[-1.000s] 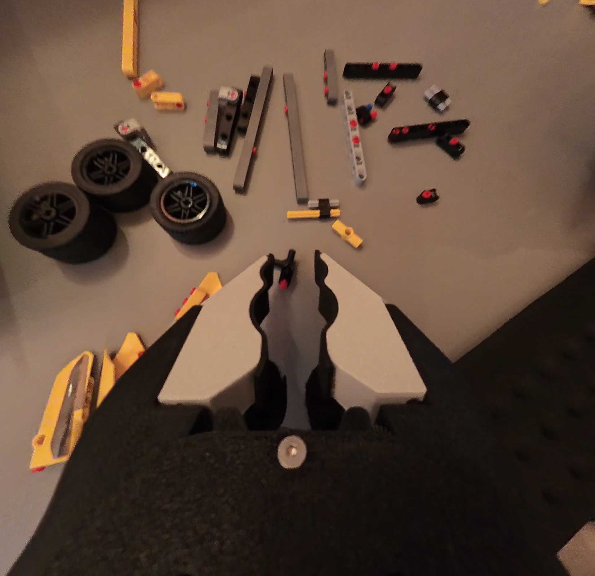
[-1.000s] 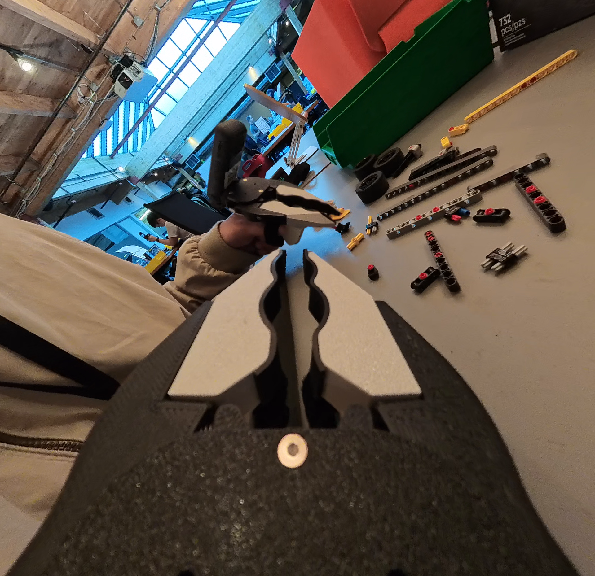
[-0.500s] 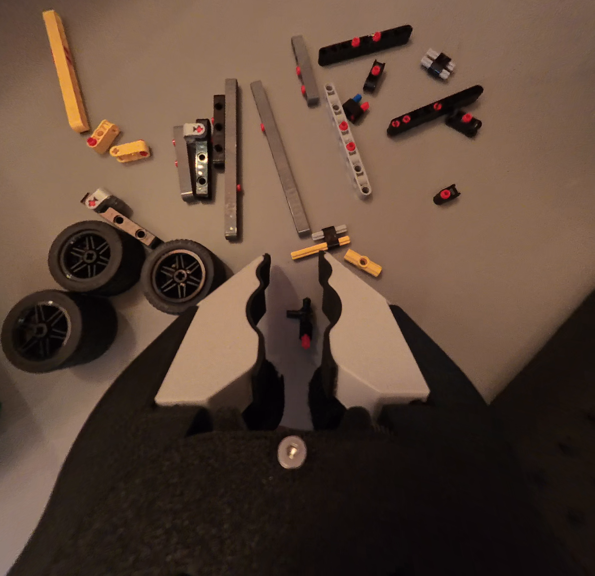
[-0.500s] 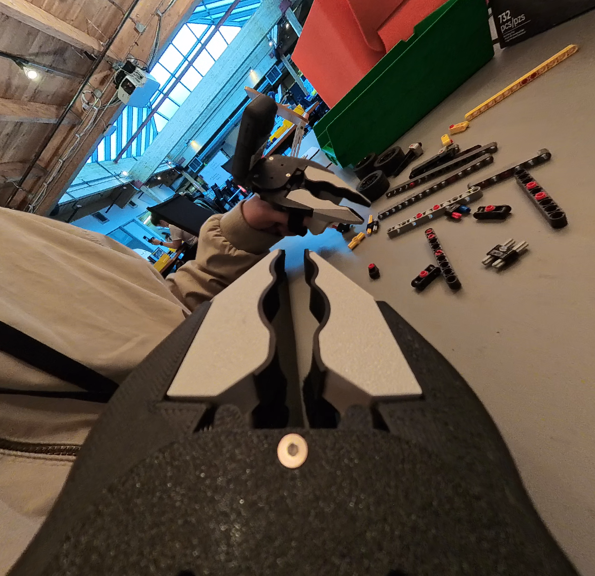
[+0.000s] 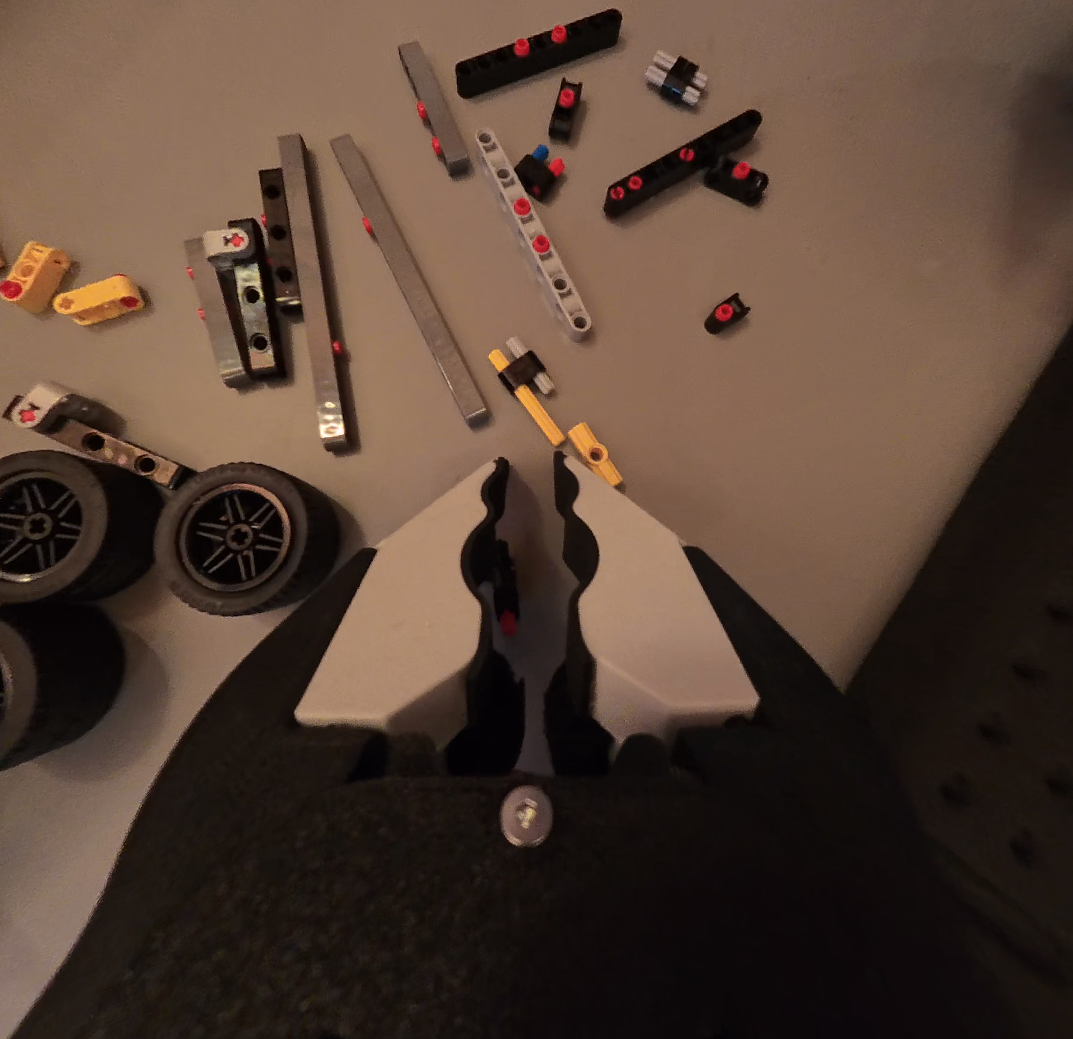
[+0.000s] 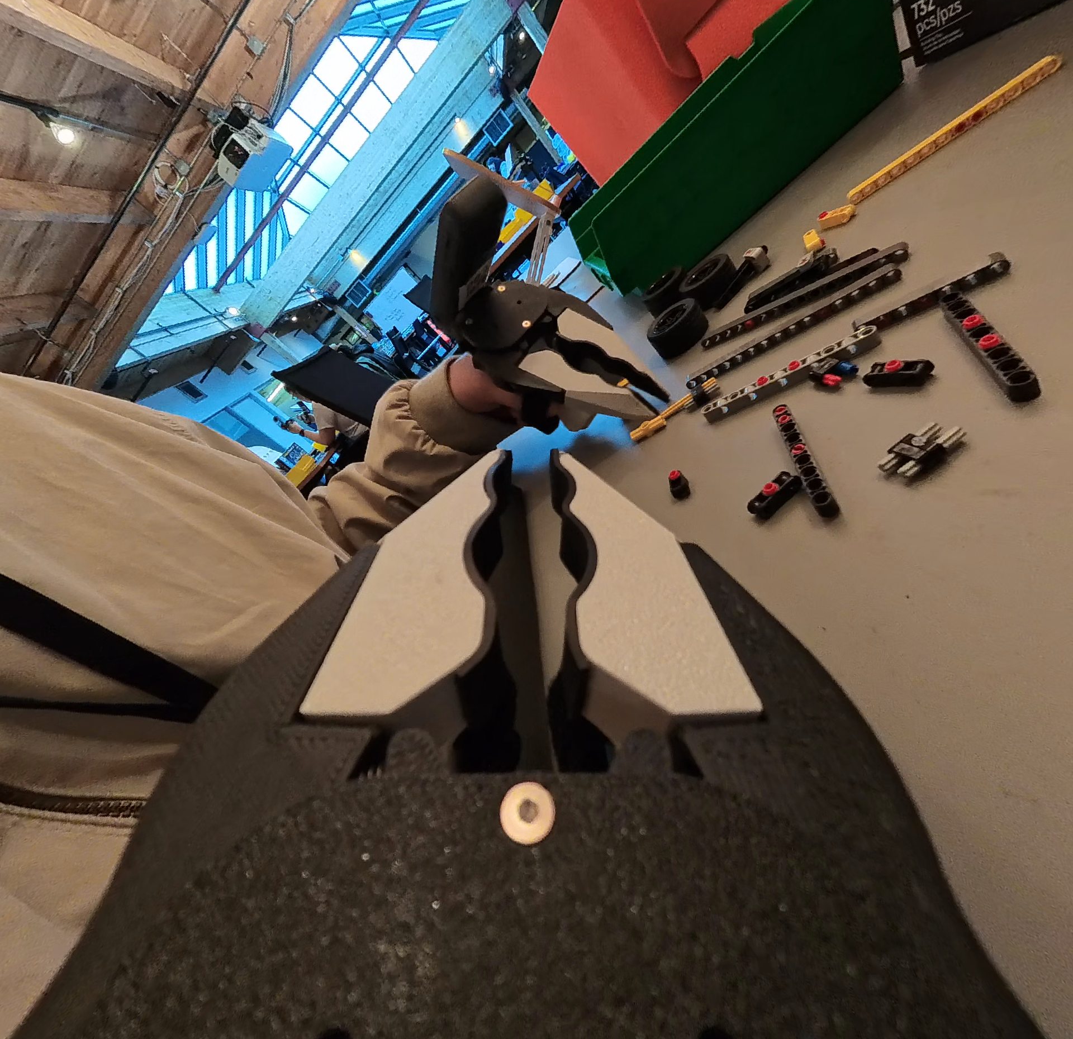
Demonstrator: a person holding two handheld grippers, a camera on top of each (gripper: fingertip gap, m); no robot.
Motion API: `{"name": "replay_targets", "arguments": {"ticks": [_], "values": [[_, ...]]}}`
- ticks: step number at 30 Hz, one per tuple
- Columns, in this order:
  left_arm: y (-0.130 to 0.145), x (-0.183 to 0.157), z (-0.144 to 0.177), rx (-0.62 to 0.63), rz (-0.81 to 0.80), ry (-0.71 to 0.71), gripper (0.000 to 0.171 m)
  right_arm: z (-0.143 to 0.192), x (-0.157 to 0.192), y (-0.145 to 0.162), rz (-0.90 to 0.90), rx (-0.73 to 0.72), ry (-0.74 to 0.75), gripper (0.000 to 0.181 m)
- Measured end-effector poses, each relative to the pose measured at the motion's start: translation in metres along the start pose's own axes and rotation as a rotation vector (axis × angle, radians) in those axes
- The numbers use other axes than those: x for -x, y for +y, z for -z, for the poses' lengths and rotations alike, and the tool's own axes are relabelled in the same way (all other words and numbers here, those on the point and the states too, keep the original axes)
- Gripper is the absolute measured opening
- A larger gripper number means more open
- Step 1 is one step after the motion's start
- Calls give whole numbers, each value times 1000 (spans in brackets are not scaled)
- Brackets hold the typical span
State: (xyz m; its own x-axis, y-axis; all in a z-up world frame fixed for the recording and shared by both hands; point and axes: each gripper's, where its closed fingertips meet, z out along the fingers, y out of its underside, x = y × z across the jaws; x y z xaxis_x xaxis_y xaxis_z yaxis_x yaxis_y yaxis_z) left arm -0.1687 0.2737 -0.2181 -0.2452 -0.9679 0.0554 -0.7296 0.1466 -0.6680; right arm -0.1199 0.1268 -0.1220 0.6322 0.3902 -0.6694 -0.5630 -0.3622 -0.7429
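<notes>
My left gripper (image 5: 528, 465) is slightly open and empty, pointing down at the grey table (image 5: 813, 407). A small black pin with a red tip (image 5: 506, 590) lies on the table, seen through the gap by the left finger's inner edge. Just past the fingertips are a yellow axle with a black clip (image 5: 525, 381) and a short yellow connector (image 5: 595, 453). My right gripper (image 6: 529, 460) is slightly open and empty, held low near the table. In its view the left gripper (image 6: 656, 407) hovers above the table in a person's hand.
Three black wheels (image 5: 238, 538) lie at the left. Long grey beams (image 5: 406, 274), black beams with red pins (image 5: 537, 50), a light grey beam (image 5: 531, 233) and yellow connectors (image 5: 96, 300) are spread ahead. A green bin (image 6: 743, 140) holding red parts stands at the back. Some 20 cm of space lies between my two pairs of fingers.
My left gripper has moved forward over the black pin, which now shows deeper between the fingers, and it has turned a little. My right gripper has stayed nearly still.
</notes>
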Motion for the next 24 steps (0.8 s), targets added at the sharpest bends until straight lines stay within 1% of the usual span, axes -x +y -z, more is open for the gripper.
{"name": "replay_targets", "arguments": {"ticks": [6,11,14,18,22,24], "values": [[-7,2,-4,4,-2,-35,17,0,0,0,-4,-3,0,13],[-14,3,-9,3,58,-43,17,0,-1,0,-5,-2,1,13],[-17,14,-6,-1,122,-111,17,1,0,0,-6,-4,0,13],[-17,31,7,-24,221,-208,16,1,0,-1,-8,-6,-2,13],[-11,39,28,-50,250,-250,16,1,0,-1,-9,-8,-4,13],[-3,52,43,-49,267,-320,16,1,0,-1,-10,-7,-5,13]]}}
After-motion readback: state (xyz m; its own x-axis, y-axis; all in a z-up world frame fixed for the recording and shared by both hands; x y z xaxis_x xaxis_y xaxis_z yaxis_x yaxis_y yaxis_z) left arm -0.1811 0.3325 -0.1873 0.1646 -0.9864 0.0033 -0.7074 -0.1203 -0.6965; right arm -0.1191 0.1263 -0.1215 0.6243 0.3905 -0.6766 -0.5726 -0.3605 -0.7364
